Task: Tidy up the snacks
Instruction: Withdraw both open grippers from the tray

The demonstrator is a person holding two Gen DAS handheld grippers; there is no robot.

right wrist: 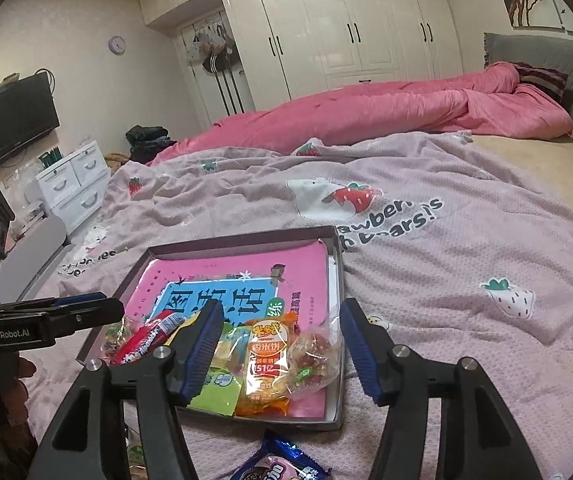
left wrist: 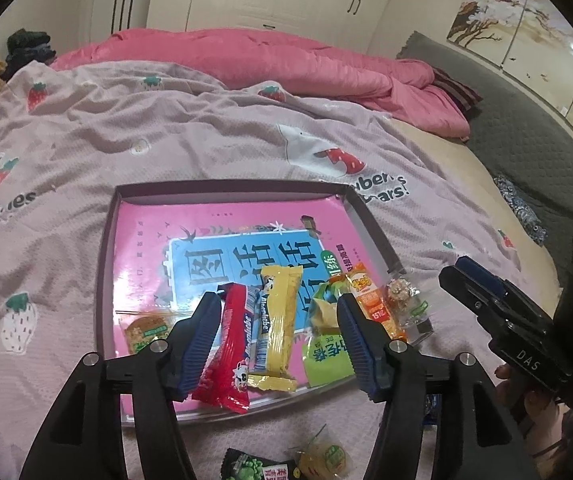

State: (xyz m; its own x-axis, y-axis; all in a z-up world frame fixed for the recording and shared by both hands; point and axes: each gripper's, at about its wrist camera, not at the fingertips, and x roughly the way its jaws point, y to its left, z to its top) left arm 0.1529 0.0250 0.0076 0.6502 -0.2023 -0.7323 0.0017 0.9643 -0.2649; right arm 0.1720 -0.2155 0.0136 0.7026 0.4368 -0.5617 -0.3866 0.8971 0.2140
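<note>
Left claw (left wrist: 278,344): jaws apart, nothing pressed between the blue pads; it hangs over the near end of the shallow box (left wrist: 230,187).
Right claw (right wrist: 282,348): jaws likewise parted, empty, above the box's near right corner; in the left wrist view it shows at the far right, held by a hand (left wrist: 534,400).

Below and between the left claw's fingers:
- red wrapped bar (left wrist: 228,344), lying lengthwise, its near end over the box's front edge;
- blue-and-white stick (left wrist: 258,332), just beside the red bar;
- yellow wrapped bar (left wrist: 280,328), touching the stick's other side.

Outside the left claw's left finger: small green-and-tan packet (left wrist: 146,332) on the box floor.

Below the right claw's left finger: green packets (right wrist: 218,384). Between the right claw's fingers: orange rice-cracker packet (right wrist: 266,360), and a clear-wrapped sweet (right wrist: 312,356) overlapping its right edge.

Lining the box: pink book (left wrist: 214,224) with a blue title panel, under all the packets.

Nearer than the left claw, outside the box on the bed cover (left wrist: 166,132): dark green packet (left wrist: 254,468) and a clear packet with a green label (left wrist: 326,456). Nearer than the right claw: blue-and-pink packet (right wrist: 282,464), cut off by the frame edge.

Beyond both claws: pink quilt (right wrist: 366,112) across the bed.
</note>
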